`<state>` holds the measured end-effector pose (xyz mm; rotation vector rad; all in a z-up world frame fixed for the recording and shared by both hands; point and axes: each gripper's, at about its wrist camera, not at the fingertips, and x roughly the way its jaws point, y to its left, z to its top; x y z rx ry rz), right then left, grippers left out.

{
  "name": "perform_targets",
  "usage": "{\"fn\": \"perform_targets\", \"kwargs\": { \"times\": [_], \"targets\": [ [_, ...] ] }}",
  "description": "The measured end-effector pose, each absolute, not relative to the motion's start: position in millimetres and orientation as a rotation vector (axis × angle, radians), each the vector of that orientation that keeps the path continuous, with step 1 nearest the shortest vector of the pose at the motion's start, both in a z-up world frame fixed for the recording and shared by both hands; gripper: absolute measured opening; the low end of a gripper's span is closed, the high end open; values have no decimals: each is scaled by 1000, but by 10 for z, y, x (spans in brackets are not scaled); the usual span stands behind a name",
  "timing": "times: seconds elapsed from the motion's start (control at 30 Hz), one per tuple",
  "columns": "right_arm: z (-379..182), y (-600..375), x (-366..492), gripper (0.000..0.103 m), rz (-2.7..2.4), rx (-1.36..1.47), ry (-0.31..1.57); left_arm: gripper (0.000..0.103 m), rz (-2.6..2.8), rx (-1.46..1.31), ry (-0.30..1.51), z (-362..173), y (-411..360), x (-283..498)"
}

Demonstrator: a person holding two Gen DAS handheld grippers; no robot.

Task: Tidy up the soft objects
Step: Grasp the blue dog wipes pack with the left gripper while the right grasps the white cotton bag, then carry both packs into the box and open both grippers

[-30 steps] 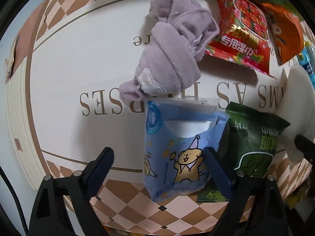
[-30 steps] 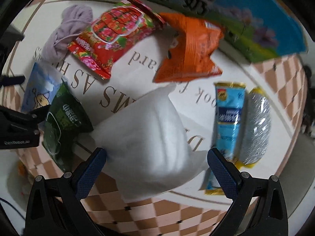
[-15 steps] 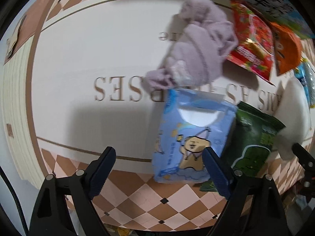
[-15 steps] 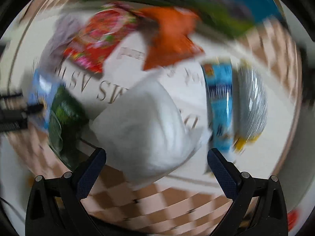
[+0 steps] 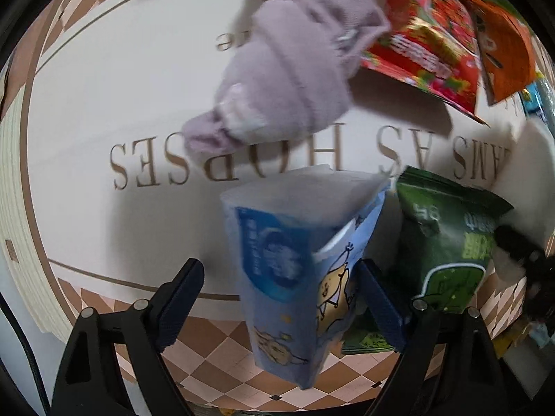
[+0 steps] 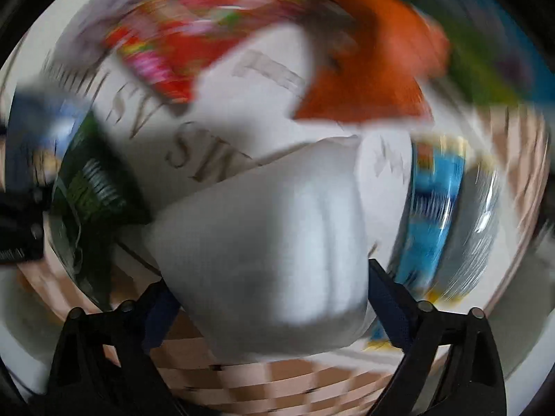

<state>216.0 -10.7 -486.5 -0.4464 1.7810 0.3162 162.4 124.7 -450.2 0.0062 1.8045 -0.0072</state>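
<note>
In the left wrist view a blue tissue pack (image 5: 298, 263) with a cartoon print stands tilted between the fingers of my left gripper (image 5: 281, 291), whose jaws are wide apart; only the right finger is close to it. A knotted lilac cloth (image 5: 291, 69) lies beyond it on the cream mat (image 5: 104, 104). In the blurred right wrist view a white soft pillow-like pack (image 6: 274, 253) fills the gap of my right gripper (image 6: 274, 294), with both fingers against its sides.
A green snack bag (image 5: 447, 242) leans right of the tissue pack. A red snack bag (image 5: 423, 34) and an orange bag (image 5: 503, 48) lie at the back right. A blue packet (image 6: 433, 208) and a silver packet (image 6: 478, 222) lie right of the white pack.
The left gripper has come nearer and the tissue pack has tipped and turned. The right gripper has closed in on the white pack, and its view is now heavily blurred by motion.
</note>
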Motion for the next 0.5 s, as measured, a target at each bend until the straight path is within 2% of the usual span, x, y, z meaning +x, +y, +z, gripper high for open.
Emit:
{"fn": "perform_targets", "kwargs": {
  "times": [0.17,0.3,0.47,0.5],
  "targets": [
    [-4804,-691,2216,95,173,-169,1846,90,13,-83,1810,-4556,1473,1482],
    [-4836,-897,2197,96,166,-138,1874,87,34,-56,1785,-4563,1472,1407],
    [-4745,-1079,2093,95,128,-114,1868,50,65,-32,1748,-4510,1457,1259],
    [-4725,-1145,2079,93,116,-101,1866,49,79,-33,1741,-4493,1487,1207]
  ]
}}
